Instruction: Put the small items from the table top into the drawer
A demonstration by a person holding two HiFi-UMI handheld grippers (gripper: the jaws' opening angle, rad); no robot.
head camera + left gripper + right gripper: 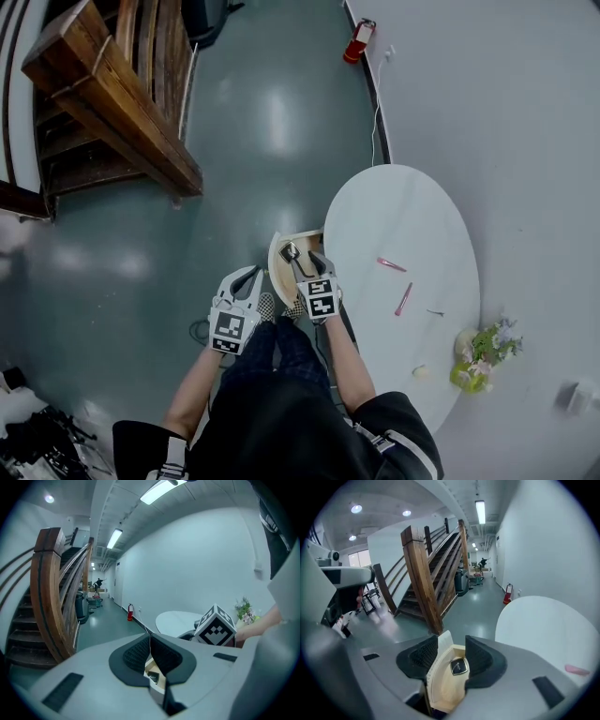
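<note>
L gripper [150, 640] clamped empty, R gripper [452, 645] agape above pale-wood drawer [443, 688] w/ dark square item [458, 666].

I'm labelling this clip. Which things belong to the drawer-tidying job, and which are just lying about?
Job: drawer, open; dark square item inside it; far pink item and near pink item on the table.

Lying about: flower bunch; fire extinguisher; wooden staircase.
</note>
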